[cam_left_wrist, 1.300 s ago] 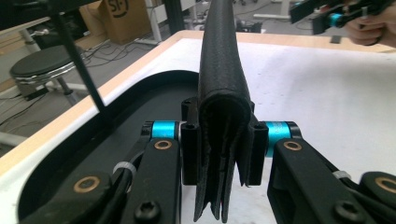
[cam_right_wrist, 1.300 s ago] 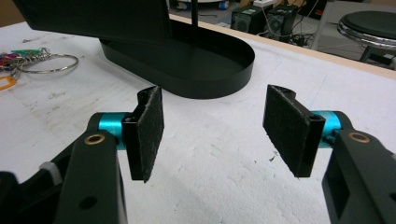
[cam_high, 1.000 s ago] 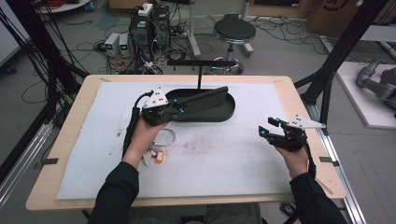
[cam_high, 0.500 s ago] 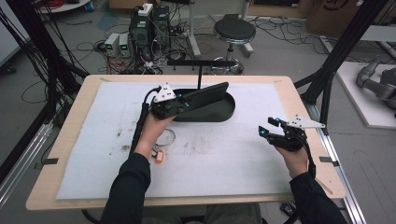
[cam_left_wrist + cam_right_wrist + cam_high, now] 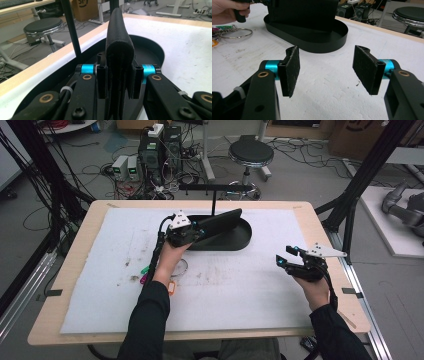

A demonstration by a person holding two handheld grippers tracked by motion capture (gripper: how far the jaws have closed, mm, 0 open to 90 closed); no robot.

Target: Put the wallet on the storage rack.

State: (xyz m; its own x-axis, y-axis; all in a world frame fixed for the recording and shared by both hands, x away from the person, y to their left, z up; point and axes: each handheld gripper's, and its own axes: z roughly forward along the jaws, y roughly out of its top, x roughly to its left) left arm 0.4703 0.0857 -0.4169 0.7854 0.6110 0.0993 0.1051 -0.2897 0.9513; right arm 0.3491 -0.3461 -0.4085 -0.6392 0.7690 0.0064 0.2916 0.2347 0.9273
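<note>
A black folded wallet-like case (image 5: 222, 222) is held on edge over the black oval tray (image 5: 242, 241), its far end tilted up. My left gripper (image 5: 196, 231) is shut on its near end. In the left gripper view the case (image 5: 119, 47) stands pinched between the jaws of the left gripper (image 5: 119, 75), with the tray (image 5: 152, 50) below. My right gripper (image 5: 283, 256) hovers open and empty over the right side of the mat. In its own view the right gripper (image 5: 328, 67) faces the tray (image 5: 322, 45) and the case (image 5: 304, 13).
A key ring with coloured tags (image 5: 176, 268) lies on the white mat by the left forearm; the ring (image 5: 234, 32) also shows in the right gripper view. A black T-shaped stand (image 5: 214, 195) rises behind the tray. A stool (image 5: 250, 155) and cables sit beyond the table.
The left gripper has moved a little right and away along the tray, lifting the black case from lying low in the tray to tilted up. The right gripper has stayed put.
</note>
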